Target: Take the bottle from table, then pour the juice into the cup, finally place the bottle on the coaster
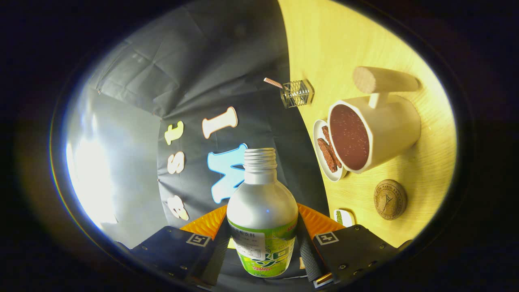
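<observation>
My gripper [262,233] is shut on a silver bottle [262,211] with a green label, both fingers pressing its sides. The bottle has no cap and its threaded neck points forward. The view is rolled sideways, so the wooden table [425,170] stands on the right. Beyond the bottle's mouth and off to the right is the white cup [375,129] with a wooden handle; its inside looks dark reddish-brown. A round cork coaster [390,199] lies on the table beside the cup, nearer the fingers.
A small white plate [324,152] with brown pieces sits against the cup's rim. A clear ribbed glass holder [297,93] with a striped straw stands farther along the table. A small white and green object [344,217] lies by the right finger.
</observation>
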Tool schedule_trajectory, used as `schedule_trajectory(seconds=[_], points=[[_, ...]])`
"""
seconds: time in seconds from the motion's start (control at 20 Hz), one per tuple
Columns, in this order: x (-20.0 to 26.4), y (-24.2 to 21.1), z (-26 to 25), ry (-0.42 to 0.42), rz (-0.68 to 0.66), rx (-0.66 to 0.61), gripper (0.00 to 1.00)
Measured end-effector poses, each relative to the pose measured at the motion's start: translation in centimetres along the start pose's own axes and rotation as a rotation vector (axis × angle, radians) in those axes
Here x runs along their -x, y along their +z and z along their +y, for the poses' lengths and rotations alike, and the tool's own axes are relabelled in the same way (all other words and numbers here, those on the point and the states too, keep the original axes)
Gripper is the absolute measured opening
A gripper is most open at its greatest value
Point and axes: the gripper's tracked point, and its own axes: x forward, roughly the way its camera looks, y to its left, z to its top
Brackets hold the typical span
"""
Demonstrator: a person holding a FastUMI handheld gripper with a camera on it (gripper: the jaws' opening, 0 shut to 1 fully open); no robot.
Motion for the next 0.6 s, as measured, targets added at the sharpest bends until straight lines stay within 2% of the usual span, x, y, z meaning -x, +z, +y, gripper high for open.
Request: schedule_trajectory(seconds=[0.35, 0.6], points=[[0.8, -2.2, 0.1, 0.020, 0.074, 0.249, 0.78], [1.2, -3.2, -1.5, -0.018, 0.112, 0.519, 0.79]])
